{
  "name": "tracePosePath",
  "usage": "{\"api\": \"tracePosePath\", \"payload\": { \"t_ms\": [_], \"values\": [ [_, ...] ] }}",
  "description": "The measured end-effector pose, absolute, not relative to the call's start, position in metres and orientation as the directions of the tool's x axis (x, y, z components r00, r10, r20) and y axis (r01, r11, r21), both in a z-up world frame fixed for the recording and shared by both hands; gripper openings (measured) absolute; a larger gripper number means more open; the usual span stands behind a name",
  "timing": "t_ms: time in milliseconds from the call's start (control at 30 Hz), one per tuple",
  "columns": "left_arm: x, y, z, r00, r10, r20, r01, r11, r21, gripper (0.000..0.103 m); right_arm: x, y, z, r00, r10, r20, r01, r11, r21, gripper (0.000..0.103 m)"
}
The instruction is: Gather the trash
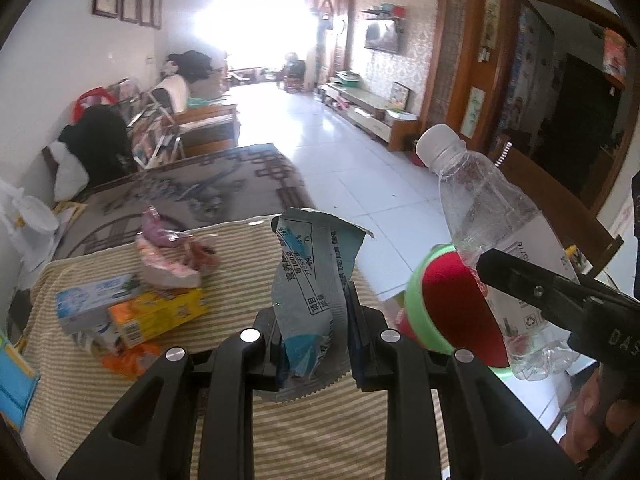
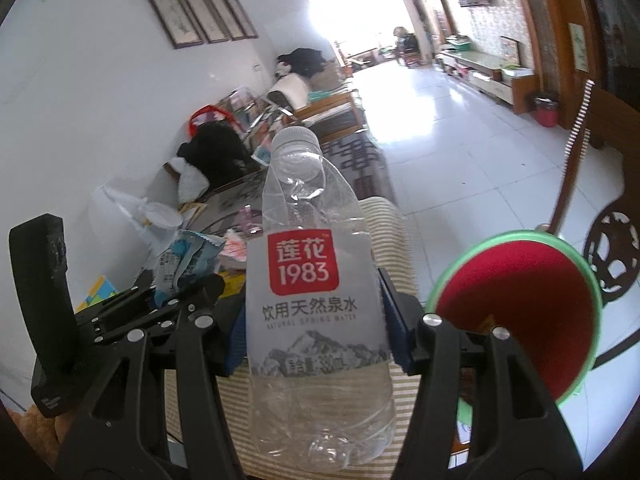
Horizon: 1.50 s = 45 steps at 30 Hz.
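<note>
Trash in both grippers, bin beside them.
Left gripper [image 1: 316, 332] fingers pinch a crinkled foil wrapper [image 1: 316, 276]; right gripper [image 2: 316, 328] fingers clamp a thin clear bottle [image 2: 316, 280] that could buckle and slip. Round red bin [image 2: 516, 312], green-rimmed, sits right of the striped surface [image 1: 320, 432]; boxes [image 1: 132, 312] remain farther back.

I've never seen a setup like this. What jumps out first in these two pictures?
A clear water bottle with a red-and-white label fills the right view, clamped between the right gripper's jaws. In the left view a torn blue-grey wrapper stands pinched in the left gripper over the striped cloth. Right of both sits a red bin with a green rim.
</note>
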<state>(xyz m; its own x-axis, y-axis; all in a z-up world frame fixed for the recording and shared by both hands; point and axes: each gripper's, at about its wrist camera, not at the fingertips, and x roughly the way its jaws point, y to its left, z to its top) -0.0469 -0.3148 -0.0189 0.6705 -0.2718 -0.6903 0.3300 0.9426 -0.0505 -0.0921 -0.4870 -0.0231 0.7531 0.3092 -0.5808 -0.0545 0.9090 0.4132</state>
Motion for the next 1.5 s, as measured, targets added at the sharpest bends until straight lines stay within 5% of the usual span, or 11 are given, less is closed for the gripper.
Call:
{"api": "tracePosePath", "payload": {
  "t_ms": [467, 633, 733, 767, 1200, 1500],
  "values": [
    [-0.02, -0.438, -0.049, 0.45, -0.53, -0.719, 0.594, 0.779, -0.202, 0.021, -0.119, -0.599, -0.065, 0.735, 0.098, -0.671, 0.256, 0.876, 0.409, 0.054],
    [-0.006, -0.472, -0.07, 0.405, -0.531, -0.744, 0.616, 0.76, -0.207, 0.021, -0.119, -0.619, -0.075, 0.717, 0.062, -0.694, 0.306, 0.867, 0.394, 0.054],
    [0.002, -0.483, -0.08, 0.373, -0.529, -0.762, 0.623, 0.752, -0.217, 0.045, -0.114, -0.626, -0.084, 0.696, 0.078, -0.714, 0.305, 0.868, 0.392, 0.059],
    [0.004, -0.483, -0.082, 0.379, -0.52, -0.765, 0.616, 0.759, -0.21, 0.064, -0.114, -0.627, -0.085, 0.692, 0.068, -0.718, 0.316, 0.867, 0.386, 0.071],
    [0.01, -0.395, -0.069, 0.534, -0.411, -0.739, 0.45, 0.878, -0.163, 0.065, -0.106, -0.607, -0.072, 0.728, 0.111, -0.676, 0.263, 0.866, 0.426, 0.078],
    [0.01, -0.242, -0.079, 0.631, -0.162, -0.759, 0.115, 0.987, -0.115, 0.065, -0.062, -0.521, -0.064, 0.693, 0.249, -0.676, 0.084, 0.904, 0.419, 0.081]
  ]
}}
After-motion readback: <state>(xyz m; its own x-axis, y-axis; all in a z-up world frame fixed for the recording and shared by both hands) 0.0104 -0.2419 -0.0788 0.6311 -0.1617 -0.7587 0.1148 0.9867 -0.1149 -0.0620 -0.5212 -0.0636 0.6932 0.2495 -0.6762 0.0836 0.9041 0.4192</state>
